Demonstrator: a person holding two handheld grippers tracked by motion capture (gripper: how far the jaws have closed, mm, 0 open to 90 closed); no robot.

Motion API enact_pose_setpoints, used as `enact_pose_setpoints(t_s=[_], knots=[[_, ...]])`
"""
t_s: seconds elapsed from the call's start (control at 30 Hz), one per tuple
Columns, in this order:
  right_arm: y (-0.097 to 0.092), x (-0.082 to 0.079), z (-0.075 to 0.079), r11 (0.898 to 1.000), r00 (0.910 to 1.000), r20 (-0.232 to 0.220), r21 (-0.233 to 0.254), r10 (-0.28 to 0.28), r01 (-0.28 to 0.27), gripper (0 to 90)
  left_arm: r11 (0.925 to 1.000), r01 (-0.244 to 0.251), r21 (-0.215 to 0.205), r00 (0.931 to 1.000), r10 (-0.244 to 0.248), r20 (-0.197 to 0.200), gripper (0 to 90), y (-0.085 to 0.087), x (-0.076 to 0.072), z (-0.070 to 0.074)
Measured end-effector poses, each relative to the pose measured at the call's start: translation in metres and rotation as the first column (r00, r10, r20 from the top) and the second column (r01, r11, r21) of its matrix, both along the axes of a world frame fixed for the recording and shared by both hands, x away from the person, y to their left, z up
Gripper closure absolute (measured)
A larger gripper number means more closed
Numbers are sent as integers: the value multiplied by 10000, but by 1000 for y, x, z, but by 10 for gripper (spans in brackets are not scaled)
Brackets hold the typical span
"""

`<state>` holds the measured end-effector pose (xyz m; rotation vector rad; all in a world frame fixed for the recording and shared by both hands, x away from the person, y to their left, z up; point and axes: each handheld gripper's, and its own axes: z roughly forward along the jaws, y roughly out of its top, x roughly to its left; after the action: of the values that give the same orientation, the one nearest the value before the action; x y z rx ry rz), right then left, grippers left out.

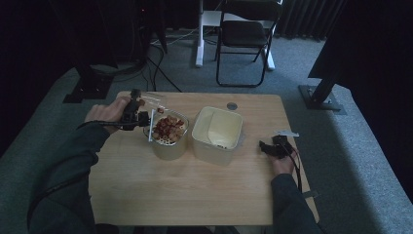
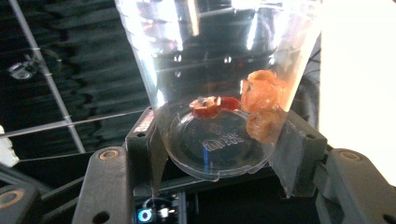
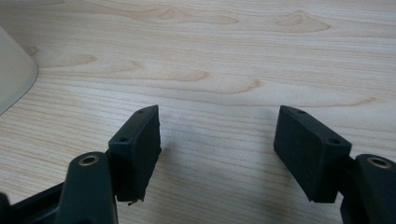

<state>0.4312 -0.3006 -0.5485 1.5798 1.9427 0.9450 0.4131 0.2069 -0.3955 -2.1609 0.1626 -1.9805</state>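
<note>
My left gripper (image 2: 219, 154) is shut on a clear plastic cup (image 2: 219, 70), its pads pressing the wall near the base. A few orange and red snack pieces (image 2: 261, 98) lie at the cup's bottom. In the high view the left gripper (image 1: 140, 117) holds the cup (image 1: 155, 101) tilted at the far left rim of a clear tub (image 1: 168, 146) filled with red and tan snack pieces. Beside the tub stands a white square container (image 1: 217, 134). My right gripper (image 1: 267, 146) rests on the wooden table (image 1: 195, 195) at the right. Its jaws (image 3: 217, 144) stand apart with nothing between them.
A small grey disc (image 1: 232, 106) lies near the table's far edge and a white scrap (image 1: 287, 132) near the right gripper. A black folding chair (image 1: 246, 34) stands beyond the table. The white container's corner (image 3: 14, 74) shows left of the right gripper.
</note>
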Motion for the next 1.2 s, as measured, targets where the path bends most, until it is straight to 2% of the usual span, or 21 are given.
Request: enact_pose_setpoints(t_s=[0.07, 0.1, 0.2, 0.33, 0.37, 0.5, 0.53, 0.6, 0.63, 0.67, 0.7, 0.73, 0.87, 0.9, 1.0, 1.2], knots=[[0, 0, 0, 10000, 10000, 2, 13, -4, 4, 312, 9997, 177, -152, 9998, -178, -99, 431, -2, -3, 0], [0, 0, 0, 10000, 10000, 2, 12, -15, 15, 312, 9999, 165, 29, 9998, -165, -64, 431, -1, -2, -2], [0, 0, 0, 10000, 10000, 1, 10, -7, 7, 313, 10000, 67, 8, 9999, -67, -157, 431, -1, -1, -3], [0, 0, 0, 10000, 10000, -2, -8, -3, 3, 313, 9996, 212, -181, 9997, -214, -122, 433, -1, -3, -2], [0, 0, 0, 10000, 10000, 0, 2, -9, 9, 313, 9999, 150, -36, 9999, -150, -66, 433, -1, -3, -2], [0, 0, 0, 10000, 10000, -3, -41, 5, -5, 313, 9993, 378, -13, 9992, -378, -105, 434, -3, -6, -4], [0, 0, 0, 10000, 10000, -5, -36, 0, 0, 313, 9998, 184, 73, 9998, -183, -101, 434, -2, -3, -6], [0, 0, 0, 10000, 10000, -4, -44, 3, -3, 312, 9997, 236, 69, 9995, -235, -211, 435, -3, -4, -7], [0, 0, 0, 10000, 10000, -5, -41, 2, -2, 313, 9996, 150, 260, 9998, -146, -131, 435, -3, -4, -8], [1, 0, 0, 10000, 10000, -2, -55, 8, -8, 313, 9996, 284, 12, 9993, -283, -237, 434, -4, -5, -7], [1, 0, 0, 10000, 10000, -3, -62, 11, -11, 312, 9998, 180, -85, 9996, -182, -230, 434, -4, -4, -7], [1, 0, 0, 10000, 10000, -5, -53, 6, -6, 313, 9999, 109, 97, 9998, -107, -164, 434, -3, -3, -7], [1, 0, 0, 10000, 10000, -7, -81, 5, -5, 312, 9997, 190, 125, 9997, -189, -136, 434, -4, -4, -8], [1, 0, 0, 10000, 10000, -8, -79, 3, -3, 313, 9997, 260, 12, 9995, -260, -156, 434, -4, -4, -8], [1, 0, 0, 10000, 10000, -5, -76, 5, -5, 313, 9998, 181, 24, 9997, -180, -171, 433, -5, -4, -7], [1, 0, 0, 10000, 10000, -10, -86, 3, -3, 312, 9995, 262, 182, 9997, -263, 4, 433, -5, -4, -7]])
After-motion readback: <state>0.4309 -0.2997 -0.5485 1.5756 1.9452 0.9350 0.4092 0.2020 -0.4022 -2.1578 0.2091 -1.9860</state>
